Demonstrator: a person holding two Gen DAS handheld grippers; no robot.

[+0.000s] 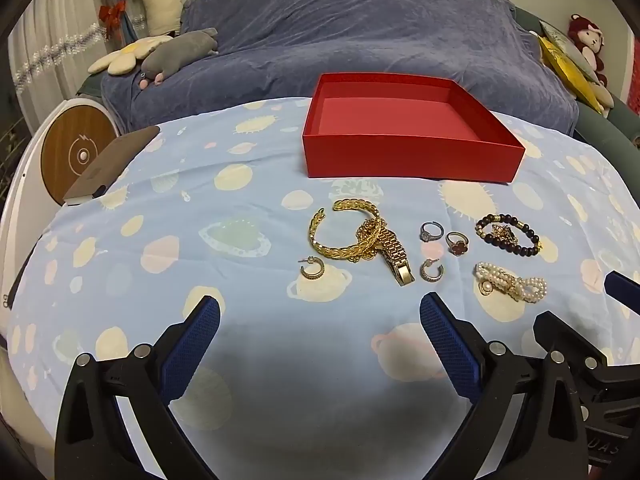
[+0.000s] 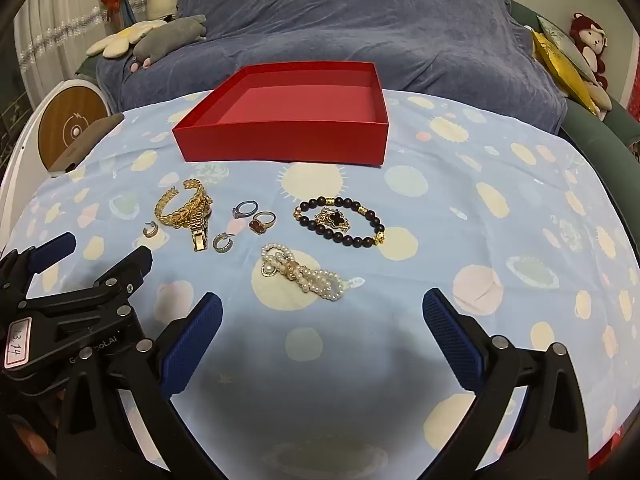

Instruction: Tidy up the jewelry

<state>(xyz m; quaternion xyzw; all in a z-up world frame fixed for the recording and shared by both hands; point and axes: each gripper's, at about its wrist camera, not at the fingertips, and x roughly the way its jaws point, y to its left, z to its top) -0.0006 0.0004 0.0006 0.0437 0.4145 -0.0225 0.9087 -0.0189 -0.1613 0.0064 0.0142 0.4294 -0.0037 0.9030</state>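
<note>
An empty red box [image 1: 412, 160] [image 2: 280, 144] stands at the far side of the blue patterned cloth. In front of it lie a gold bangle with a gold watch band [image 1: 360, 240] [image 2: 188, 212], two hoop earrings [image 1: 312, 270] [image 1: 431, 271], two rings [image 1: 431, 232] [image 1: 457, 242], a dark bead bracelet [image 1: 508, 236] [image 2: 340, 220] and a pearl bracelet [image 1: 512, 286] [image 2: 304, 274]. My left gripper [image 1: 320, 312] is open and empty, near side of the gold pieces. My right gripper [image 2: 322, 312] is open and empty, just short of the pearls.
A blue-covered sofa [image 1: 360, 40] with plush toys [image 1: 180, 52] lies behind the table. A brown phone-like slab [image 1: 112, 164] lies at the cloth's left edge by a round wooden disc [image 1: 76, 152]. Yellow cushions [image 1: 568, 64] sit far right.
</note>
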